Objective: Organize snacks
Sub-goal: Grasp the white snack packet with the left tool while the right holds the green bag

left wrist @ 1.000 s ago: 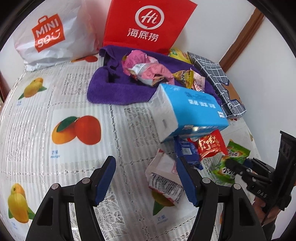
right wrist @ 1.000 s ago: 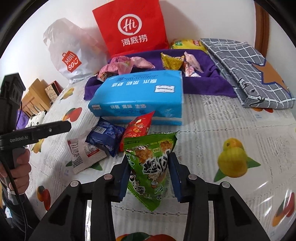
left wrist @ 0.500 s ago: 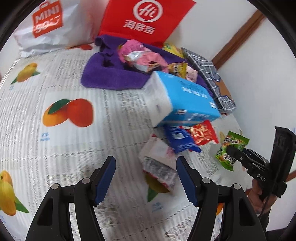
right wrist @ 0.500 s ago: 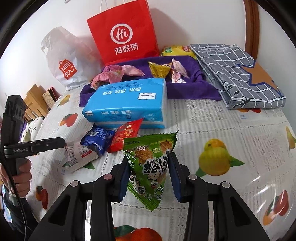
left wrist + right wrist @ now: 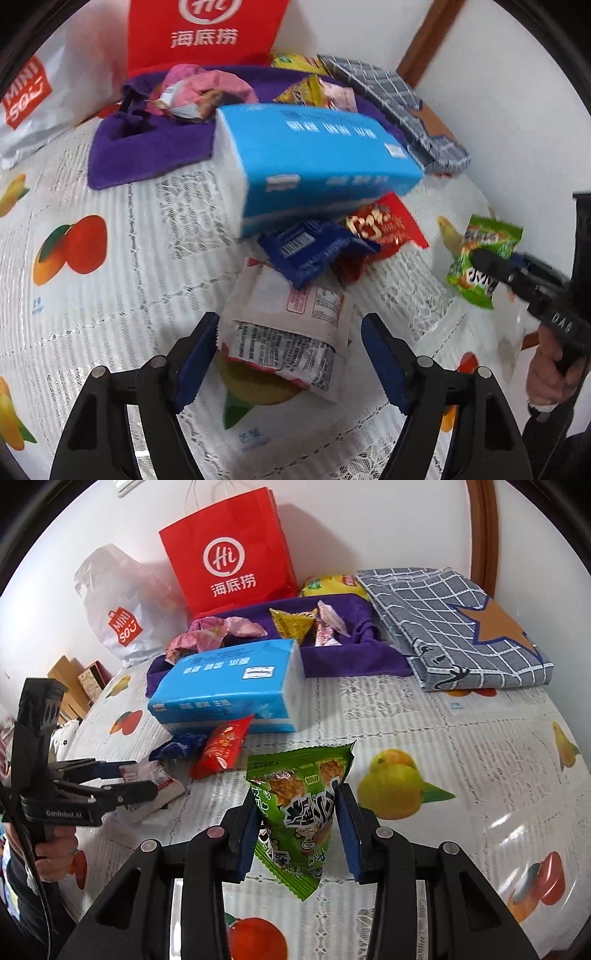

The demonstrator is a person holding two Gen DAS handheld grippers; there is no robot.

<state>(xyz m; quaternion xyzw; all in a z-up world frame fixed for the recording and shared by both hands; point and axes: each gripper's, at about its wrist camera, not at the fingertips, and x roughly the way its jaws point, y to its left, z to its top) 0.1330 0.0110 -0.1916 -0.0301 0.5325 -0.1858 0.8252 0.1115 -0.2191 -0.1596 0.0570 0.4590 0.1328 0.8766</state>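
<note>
Right wrist: right claw (image 5: 297, 829) pinches green snack bag (image 5: 299, 805); left claw (image 5: 288, 354) (opening) straddles white packet (image 5: 291, 321).

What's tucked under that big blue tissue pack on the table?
The blue tissue pack rests partly on a red snack packet and a dark blue packet, whose ends poke out from beneath its front edge. How far they reach underneath, or whether anything else lies there, is covered.
</note>
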